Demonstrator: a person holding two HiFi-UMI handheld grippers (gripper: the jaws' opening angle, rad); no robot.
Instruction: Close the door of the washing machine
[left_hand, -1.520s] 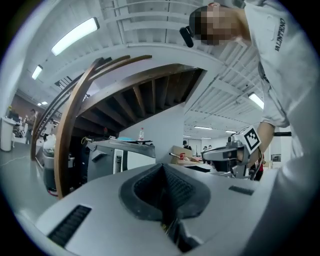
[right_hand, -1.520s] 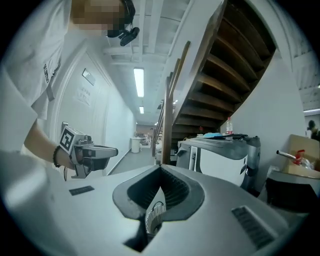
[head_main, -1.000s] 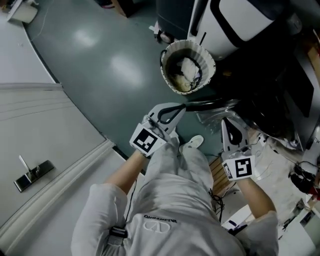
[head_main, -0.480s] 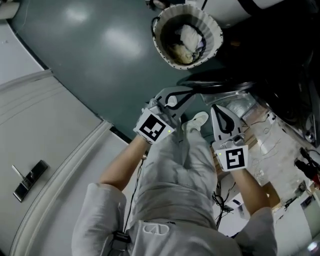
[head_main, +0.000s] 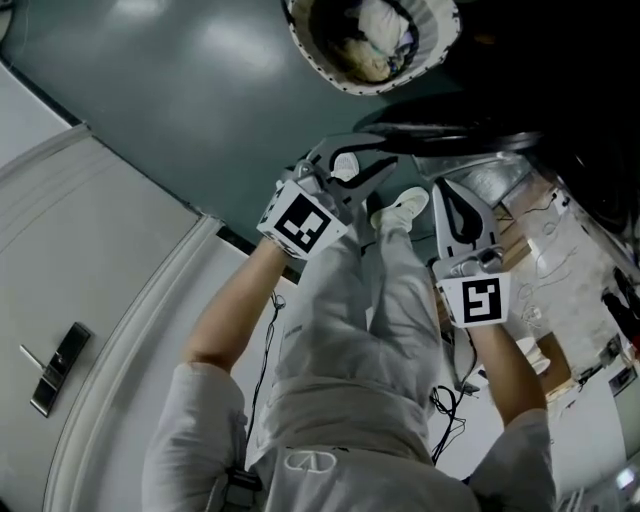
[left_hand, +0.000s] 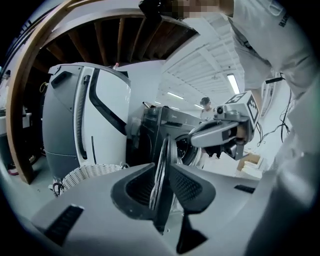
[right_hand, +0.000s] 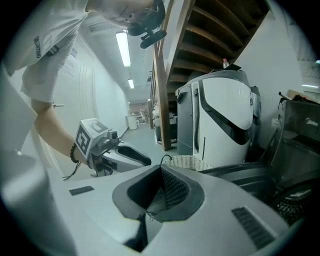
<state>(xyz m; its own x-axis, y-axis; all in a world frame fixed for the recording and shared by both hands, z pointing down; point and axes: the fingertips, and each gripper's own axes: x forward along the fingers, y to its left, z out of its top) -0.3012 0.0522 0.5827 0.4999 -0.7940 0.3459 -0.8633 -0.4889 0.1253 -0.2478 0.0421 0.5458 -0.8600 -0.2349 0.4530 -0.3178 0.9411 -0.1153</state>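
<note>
The washing machine (left_hand: 148, 134) is a dark front-loader, and its door (left_hand: 163, 159) stands swung open. The left gripper view sees the door almost edge-on, just left of the drum opening (left_hand: 188, 148). In the head view its glossy dark rim runs just ahead of both grippers.

The left gripper (head_main: 372, 168) points at that rim. Its jaws have just been opening and now stand about halfway apart. The door's edge lines up with the gap, but the pads do not press on it, so it holds nothing. I cannot tell whether the rim already sits inside the gap or just beyond it. The right gripper (right_hand: 159, 172) has its 2 jaws closed together on nothing and hangs beside the left one, near the door.

The door looks rigid: a round frame around a glass bowl, swinging on 1 hinge that is hidden here. It should move freely and feel fairly light until the latch meets the body, where a firmer last push is likely needed. The rim looks smooth and slick, so a pinch may slip, and a flat push is probably safer. The best contact is on the frame at the free edge, farthest from the hinge, not on the glass.

A white woven laundry basket (head_main: 441, 42) stands well clear of the door's swing.
</note>
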